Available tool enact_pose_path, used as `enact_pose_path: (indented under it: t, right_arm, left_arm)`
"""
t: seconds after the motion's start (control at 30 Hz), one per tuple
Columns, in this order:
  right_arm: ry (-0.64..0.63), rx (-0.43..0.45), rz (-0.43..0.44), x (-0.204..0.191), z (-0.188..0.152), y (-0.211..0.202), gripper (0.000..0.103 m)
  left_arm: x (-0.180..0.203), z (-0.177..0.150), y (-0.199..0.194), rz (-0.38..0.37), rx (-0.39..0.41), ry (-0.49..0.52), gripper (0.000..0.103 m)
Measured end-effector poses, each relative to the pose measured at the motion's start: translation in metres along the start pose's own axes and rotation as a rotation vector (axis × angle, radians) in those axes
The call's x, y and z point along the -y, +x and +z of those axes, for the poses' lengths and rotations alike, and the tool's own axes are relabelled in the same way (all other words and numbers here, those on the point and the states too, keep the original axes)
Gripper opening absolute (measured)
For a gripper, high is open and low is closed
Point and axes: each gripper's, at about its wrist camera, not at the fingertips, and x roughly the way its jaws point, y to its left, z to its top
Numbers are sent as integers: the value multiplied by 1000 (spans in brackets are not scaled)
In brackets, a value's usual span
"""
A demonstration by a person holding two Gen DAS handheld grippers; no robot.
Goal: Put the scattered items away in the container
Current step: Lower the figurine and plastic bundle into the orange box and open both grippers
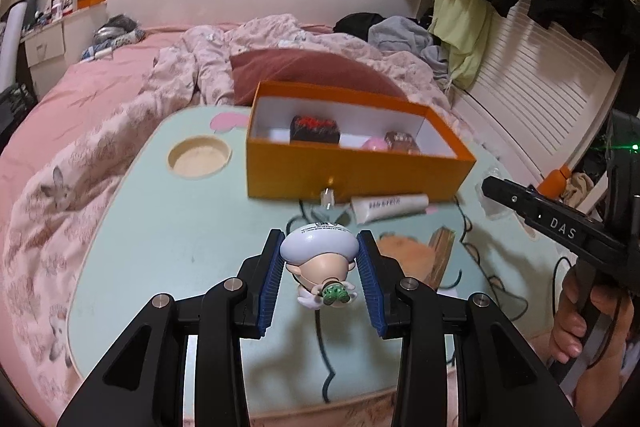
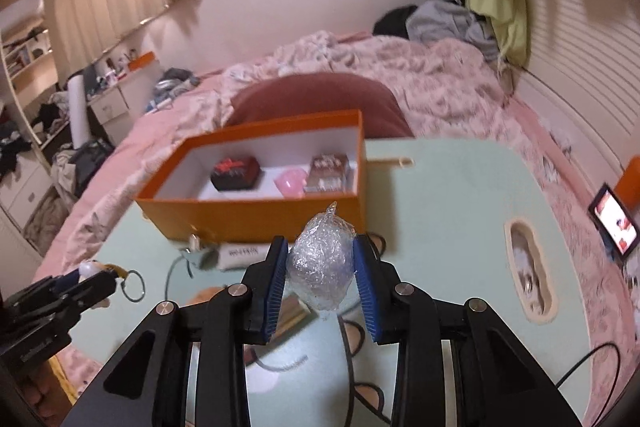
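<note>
My left gripper [image 1: 320, 247] is shut on a small toy figure [image 1: 318, 257] with a pale lilac base, held above the green table short of the orange box [image 1: 352, 175]. My right gripper [image 2: 320, 259] is shut on a clear crinkled plastic-wrapped ball [image 2: 322, 263], just in front of the orange box [image 2: 256, 215]. The box holds a dark red-patterned box [image 2: 236, 173], a pink item [image 2: 292, 185] and a brown packet [image 2: 328, 173]. A white tube [image 1: 390, 207] lies on the table before the box.
The green lap table [image 1: 168, 227] sits on a pink bed and has a round cup recess [image 1: 199, 157] and a slot [image 2: 530, 267]. Black cables [image 1: 468, 227], a brown stick and an orange patch lie on it. A phone [image 2: 614, 227] lies right.
</note>
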Motion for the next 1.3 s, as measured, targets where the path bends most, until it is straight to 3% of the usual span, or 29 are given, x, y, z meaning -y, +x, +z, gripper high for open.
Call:
enact_pose_path:
  t: [0.27, 0.5, 0.7, 1.0, 1.07, 1.1, 1.13, 1.17, 1.2, 1.3]
  right_arm:
    - [-57, 19, 17, -12, 40, 18, 32]
    - [-47, -40, 22, -8, 68, 52, 32]
    - [-43, -100, 16, -10, 69, 83, 32]
    - [-35, -143, -22, -13, 75, 111, 36]
    - [-34, -133, -40, -13, 76, 108, 45]
    - [-32, -119, -53, -13, 76, 105, 56]
    - [-29, -100, -62, -12, 76, 101, 60]
    - [-27, -86, -65, -13, 75, 97, 60]
    - [-25, -71, -61, -12, 75, 92, 60]
    - [-18, -55, -42, -11, 73, 79, 60]
  left_arm:
    - [10, 52, 22, -5, 4, 51, 38]
    - [5, 94, 72, -11, -61, 32, 38]
    - [0, 102, 104, 9, -105, 1, 38]
    - [-4, 108, 123, 20, -122, -31, 38]
    - [-6, 107, 125, 19, -140, -46, 42]
    - [-5, 106, 122, 47, -127, -42, 45]
    - [-5, 106, 120, 63, -116, -33, 54]
    - [-3, 106, 116, 81, -95, -15, 64]
    - [-1, 105, 110, 100, -70, 5, 68]
    - [0, 104, 97, 99, -44, 17, 71]
